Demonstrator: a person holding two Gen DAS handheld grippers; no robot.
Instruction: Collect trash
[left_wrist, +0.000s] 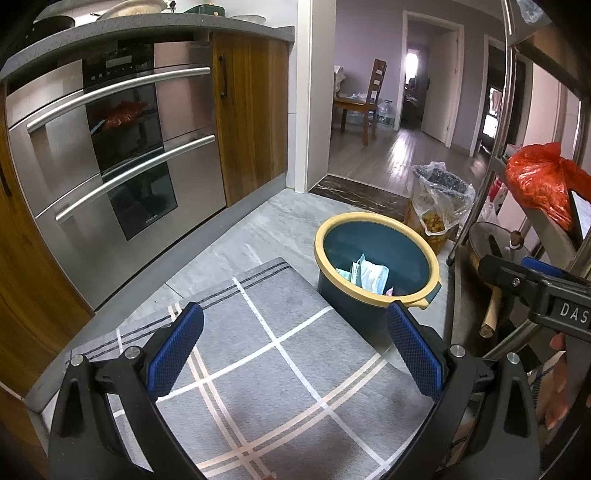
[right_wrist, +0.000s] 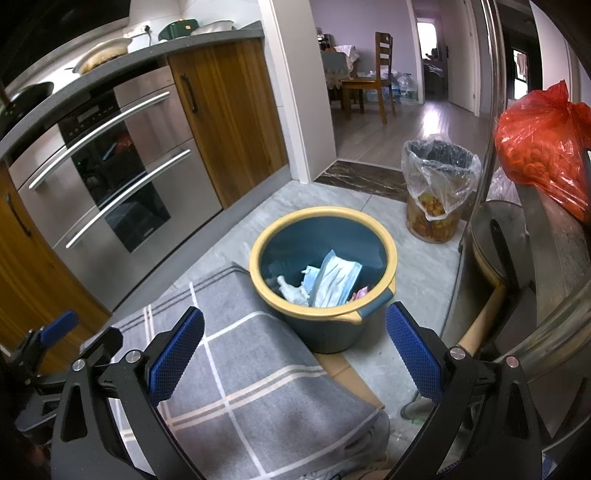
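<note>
Both tongs, left (left_wrist: 294, 347) and right (right_wrist: 294, 347), gape wide and hold nothing. Trash (right_wrist: 330, 282) sits in the bin (right_wrist: 322, 221) on the floor ahead, at the mat's (right_wrist: 258, 387) far edge. I'd judge it light, soft paper; pinch a bunched fold.

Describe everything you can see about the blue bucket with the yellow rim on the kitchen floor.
The blue bucket is round, plastic by its look, dark teal with a pale yellow rim and a pour lip on its near side. It stands upright on the grey tile floor, at the far edge of the grey checked mat. Inside lie a light blue face mask, crumpled white tissue and a pink scrap. No claw touches it; both are open and empty.
</note>
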